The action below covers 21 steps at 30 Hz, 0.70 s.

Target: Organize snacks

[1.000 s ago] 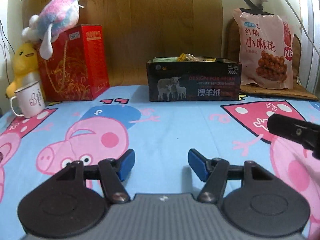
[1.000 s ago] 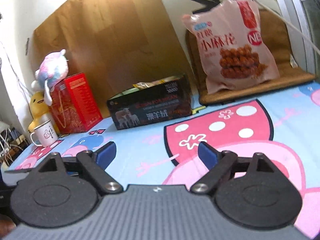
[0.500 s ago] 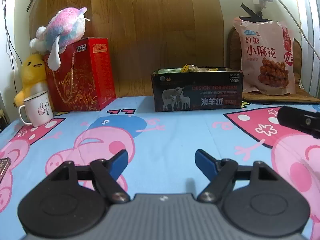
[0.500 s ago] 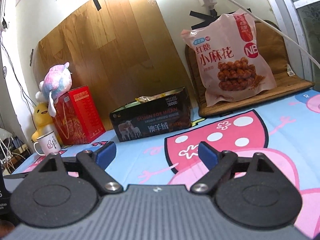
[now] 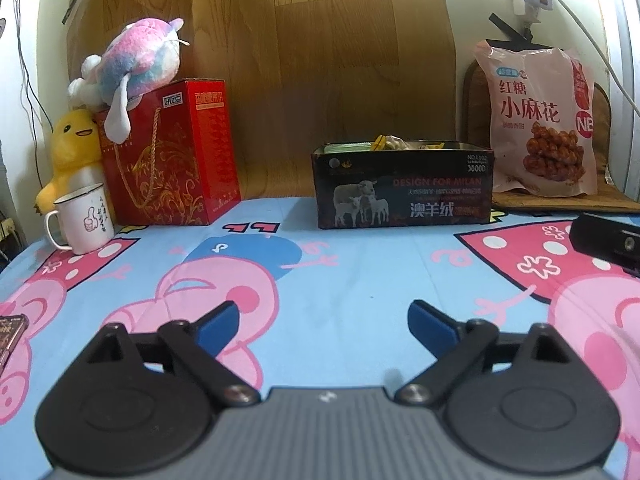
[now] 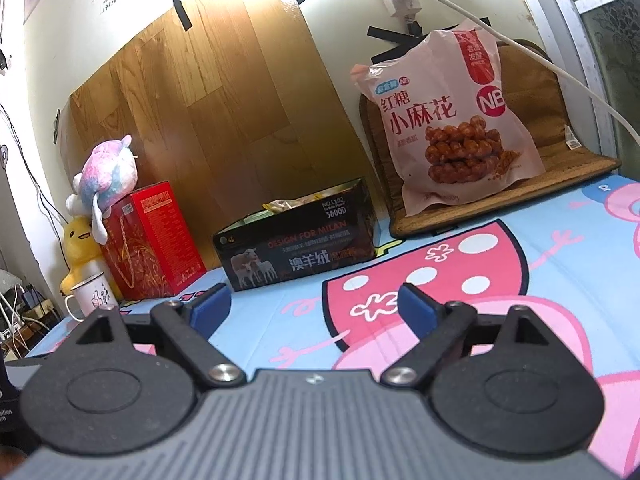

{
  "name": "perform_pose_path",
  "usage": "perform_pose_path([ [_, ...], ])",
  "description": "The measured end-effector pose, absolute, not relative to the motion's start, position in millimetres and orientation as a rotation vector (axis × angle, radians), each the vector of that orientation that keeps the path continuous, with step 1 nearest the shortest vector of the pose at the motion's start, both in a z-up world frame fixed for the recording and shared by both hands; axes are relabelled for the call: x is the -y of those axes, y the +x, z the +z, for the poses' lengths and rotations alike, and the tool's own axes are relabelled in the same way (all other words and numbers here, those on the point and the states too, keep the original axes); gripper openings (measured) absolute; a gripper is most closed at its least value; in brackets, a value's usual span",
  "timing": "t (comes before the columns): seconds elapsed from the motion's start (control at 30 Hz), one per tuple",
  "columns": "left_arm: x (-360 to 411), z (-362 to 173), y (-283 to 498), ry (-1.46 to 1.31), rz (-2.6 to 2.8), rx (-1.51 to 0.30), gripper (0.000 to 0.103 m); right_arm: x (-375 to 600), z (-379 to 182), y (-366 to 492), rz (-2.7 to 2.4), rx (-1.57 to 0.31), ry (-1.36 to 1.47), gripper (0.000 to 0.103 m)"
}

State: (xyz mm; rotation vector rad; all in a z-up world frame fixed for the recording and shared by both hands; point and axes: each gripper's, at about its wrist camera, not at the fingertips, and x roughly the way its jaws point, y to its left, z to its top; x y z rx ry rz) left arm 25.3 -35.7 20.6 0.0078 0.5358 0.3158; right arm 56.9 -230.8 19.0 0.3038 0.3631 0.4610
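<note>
A dark open box (image 5: 402, 186) (image 6: 296, 242) printed with sheep stands at the back of the cartoon-pig cloth, with small snack packets showing over its rim. A big pink snack bag (image 5: 540, 120) (image 6: 452, 120) leans against the wall to its right. My left gripper (image 5: 322, 326) hovers low over the cloth well in front of the box; its jaws are opening wide and nothing is between them. My right gripper (image 6: 314, 306) is open and empty, right of the left one; its black body (image 5: 606, 242) shows at the right edge of the left wrist view.
At back left stand a red gift box (image 5: 172, 152) with a pink plush toy (image 5: 132, 60) on top, a yellow duck toy (image 5: 74, 148) and a white mug (image 5: 82, 218). A brown mat (image 6: 520, 196) lies under the snack bag. A dark packet's corner (image 5: 10, 330) shows at far left.
The left gripper's blue fingers have spread steadily wider apart. Both views have tilted up a little, showing more of the wall. The right gripper stays open.
</note>
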Motion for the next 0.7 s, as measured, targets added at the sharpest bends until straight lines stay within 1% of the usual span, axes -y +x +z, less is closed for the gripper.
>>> perform_pose_path([
  [0.1, 37.1, 21.2, 24.4, 0.018, 0.322, -0.526, 0.1, 232.3, 18.6, 56.1, 0.459, -0.37, 0.311, 0.095],
  [0.23, 38.4, 21.9, 23.4, 0.029, 0.326, -0.515, 0.102, 233.5, 18.5, 51.7, 0.456, -0.373, 0.308, 0.095],
  [0.7, 39.2, 21.6, 22.2, 0.037, 0.339, -0.51, 0.103, 238.6, 18.4, 43.6, 0.456, -0.352, 0.314, 0.096],
])
